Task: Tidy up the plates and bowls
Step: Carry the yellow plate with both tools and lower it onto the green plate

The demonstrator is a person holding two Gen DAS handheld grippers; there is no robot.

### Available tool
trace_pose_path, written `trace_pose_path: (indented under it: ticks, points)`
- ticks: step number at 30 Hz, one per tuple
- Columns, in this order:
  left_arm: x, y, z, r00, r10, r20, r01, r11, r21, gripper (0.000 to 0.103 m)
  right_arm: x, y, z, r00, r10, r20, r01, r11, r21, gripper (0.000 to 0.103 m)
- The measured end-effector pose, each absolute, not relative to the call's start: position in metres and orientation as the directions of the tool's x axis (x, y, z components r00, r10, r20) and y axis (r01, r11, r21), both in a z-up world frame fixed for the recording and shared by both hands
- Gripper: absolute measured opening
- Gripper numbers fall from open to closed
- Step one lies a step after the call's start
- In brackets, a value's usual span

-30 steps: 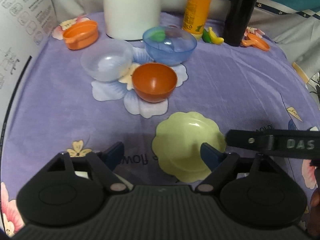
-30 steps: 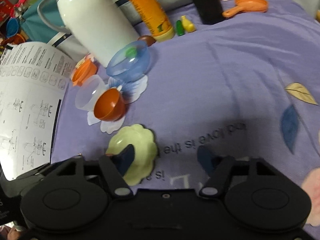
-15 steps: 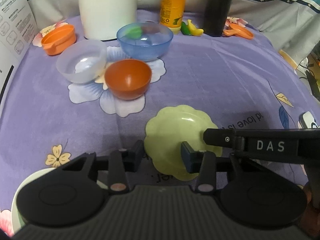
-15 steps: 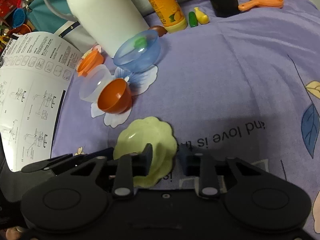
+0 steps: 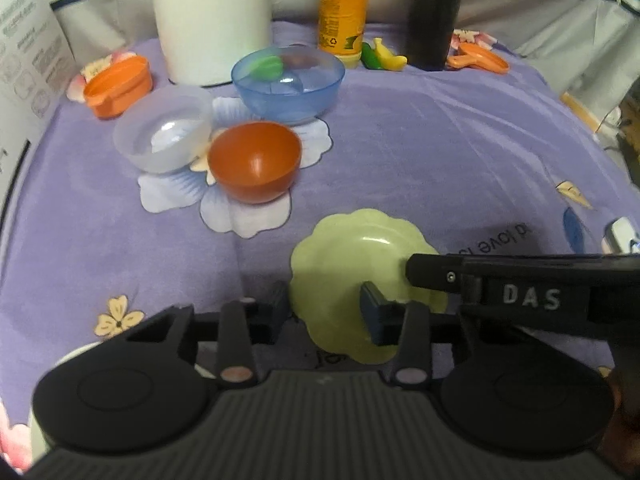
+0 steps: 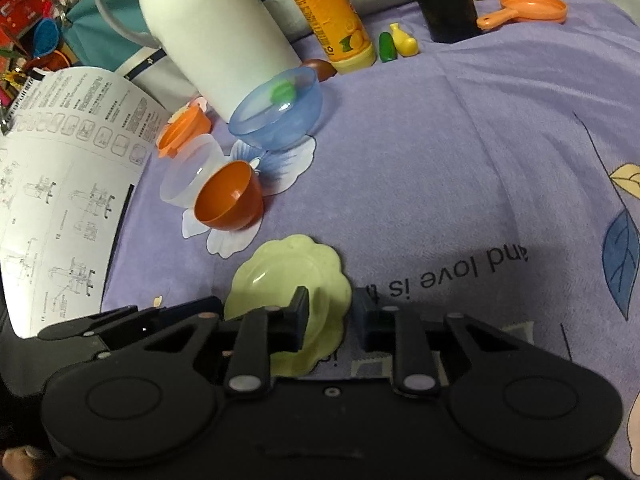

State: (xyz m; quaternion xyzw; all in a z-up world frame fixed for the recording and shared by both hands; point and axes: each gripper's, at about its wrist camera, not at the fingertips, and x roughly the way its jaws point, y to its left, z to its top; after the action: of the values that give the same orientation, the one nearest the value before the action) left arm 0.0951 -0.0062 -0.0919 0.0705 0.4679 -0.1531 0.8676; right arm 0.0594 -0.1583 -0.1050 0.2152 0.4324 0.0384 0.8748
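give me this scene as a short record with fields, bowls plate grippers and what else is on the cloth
surface: purple flowered cloth
plate: pale green scalloped plate, nearest the cameras
left gripper: fingers either side of the plate's left rim, part closed, contact unclear
right gripper: fingers either side of the plate's right rim, contact unclear
bowls: orange bowl, clear bowl, blue bowl holding a green piece
behind: white jug, orange bottle, black bottle
small items: orange cup, orange toy pan
left edge: instruction sheet
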Motion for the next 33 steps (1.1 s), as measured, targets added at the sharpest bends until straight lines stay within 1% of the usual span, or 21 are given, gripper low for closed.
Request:
trace_pose_path:
  ticks: [4, 7, 9, 11, 20, 33]
  points:
    - [0.093, -0.007, -0.092, 0.509, -0.203, -0.836, 0.317, 0.948, -0.037, 0.037, 0.058, -0.156, -0.103, 0.619, 0.239, -0.748, 0.144, 0.902, 0.407, 0.025]
    - [0.090, -0.011, -0.090, 0.509, -0.195, -0.838, 0.318, 0.948, -0.028, 0.033, 0.055, -0.158, -0.103, 0.615, 0.232, -0.754, 0.167, 0.896, 0.412, 0.026]
    - [0.089, -0.012, -0.089, 0.504, -0.199, -0.840, 0.312, 0.949, -0.038, 0.029, 0.054, -0.159, -0.103, 0.613, 0.218, -0.759, 0.183, 0.896, 0.405, 0.026]
    - [0.088, -0.012, -0.086, 0.499, -0.207, -0.842, 0.303, 0.951, -0.054, 0.028, 0.052, -0.160, -0.101, 0.611, 0.199, -0.766, 0.202, 0.897, 0.394, 0.026]
    - [0.076, -0.011, -0.070, 0.506, -0.216, -0.835, 0.294, 0.953, -0.069, 0.028, 0.038, -0.164, -0.086, 0.623, 0.192, -0.758, 0.221, 0.887, 0.406, 0.026]
    - [0.048, 0.010, -0.043, 0.542, -0.222, -0.810, 0.255, 0.962, -0.093, 0.028, 0.013, -0.149, -0.054, 0.649, 0.199, -0.734, 0.171, 0.903, 0.395, 0.027]
